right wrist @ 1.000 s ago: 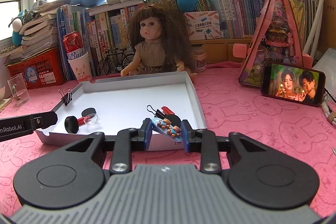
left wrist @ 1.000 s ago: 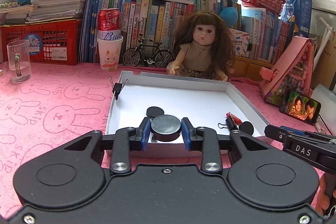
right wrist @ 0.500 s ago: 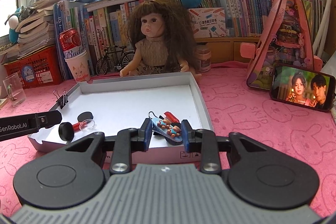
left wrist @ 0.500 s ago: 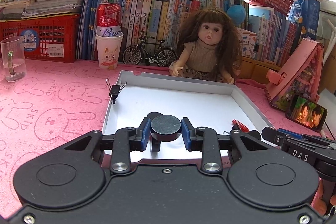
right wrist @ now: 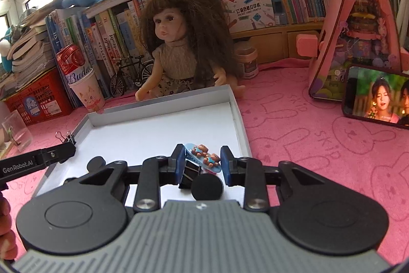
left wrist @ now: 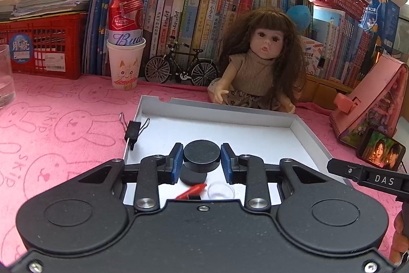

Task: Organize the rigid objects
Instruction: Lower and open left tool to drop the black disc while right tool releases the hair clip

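Holding one item per gripper, both over the near edge of the white tray (left wrist: 301, 124). Left gripper (left wrist: 202, 160): jaws narrow, clamped on a black disc (left wrist: 202, 154), pads against its rim. Right gripper (right wrist: 202, 160): jaws narrow, clamped on a small blue bear charm (right wrist: 203, 157), tilted between the pads.

My read on progress: partway. Already in the tray near its front edge: a second black disc (left wrist: 192, 175), a red-tipped piece (left wrist: 192, 190), a clear round lid (left wrist: 221, 192), a black binder clip (right wrist: 189, 174) and a black round cap (right wrist: 207, 186). Another binder clip (left wrist: 133, 131) sits clipped on the tray's left wall. Both held items are not yet released; the far half of the tray is bare.

Hard to tell:
- the grippers' own bodies hide the tray's front edge, so I can't see what else lies there
- height of either held item above the tray floor
- the red piece is half covered; can't identify it
- no loose items visible on the pink bench (left wrist: 64, 114), but its near part is out of view
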`<move>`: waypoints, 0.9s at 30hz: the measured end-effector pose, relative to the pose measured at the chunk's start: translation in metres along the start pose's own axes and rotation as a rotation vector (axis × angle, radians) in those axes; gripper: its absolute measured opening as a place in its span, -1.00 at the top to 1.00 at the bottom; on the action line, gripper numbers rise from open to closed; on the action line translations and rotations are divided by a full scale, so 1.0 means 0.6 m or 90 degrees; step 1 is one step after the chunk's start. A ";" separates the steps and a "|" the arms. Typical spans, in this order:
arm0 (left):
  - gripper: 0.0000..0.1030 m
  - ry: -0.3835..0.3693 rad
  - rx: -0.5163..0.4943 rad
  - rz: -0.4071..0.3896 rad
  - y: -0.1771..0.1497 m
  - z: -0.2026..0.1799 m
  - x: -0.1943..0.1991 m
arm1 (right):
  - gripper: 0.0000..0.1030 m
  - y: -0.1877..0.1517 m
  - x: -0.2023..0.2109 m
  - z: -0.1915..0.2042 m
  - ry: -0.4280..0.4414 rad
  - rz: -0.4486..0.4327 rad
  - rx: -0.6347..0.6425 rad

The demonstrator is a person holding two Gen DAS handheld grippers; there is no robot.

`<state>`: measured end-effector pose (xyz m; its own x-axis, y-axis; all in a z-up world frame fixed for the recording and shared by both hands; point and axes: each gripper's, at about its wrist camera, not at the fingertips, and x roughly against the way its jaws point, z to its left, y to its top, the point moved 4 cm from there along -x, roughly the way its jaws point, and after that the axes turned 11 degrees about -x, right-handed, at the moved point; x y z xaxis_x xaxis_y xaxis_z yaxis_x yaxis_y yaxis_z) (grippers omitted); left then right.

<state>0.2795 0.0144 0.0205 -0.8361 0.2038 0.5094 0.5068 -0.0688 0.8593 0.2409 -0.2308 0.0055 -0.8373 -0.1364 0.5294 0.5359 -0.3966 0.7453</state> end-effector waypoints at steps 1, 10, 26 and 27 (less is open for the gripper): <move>0.43 -0.001 0.000 0.001 0.004 0.001 -0.007 | 0.33 0.005 -0.006 -0.001 0.003 0.003 -0.004; 0.42 0.020 0.008 0.013 0.009 0.015 -0.049 | 0.33 0.022 -0.054 -0.005 -0.027 0.002 0.002; 0.42 0.038 0.012 0.032 -0.014 0.018 -0.079 | 0.33 -0.004 -0.080 -0.013 -0.031 0.015 -0.005; 0.42 0.038 0.011 0.034 -0.015 0.017 -0.079 | 0.33 -0.004 -0.081 -0.012 -0.031 0.014 -0.004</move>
<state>0.3167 0.0155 -0.0119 -0.8186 0.1422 0.5565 0.5539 -0.0608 0.8303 0.2793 -0.2296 -0.0249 -0.8191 -0.1010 0.5646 0.5531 -0.4000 0.7308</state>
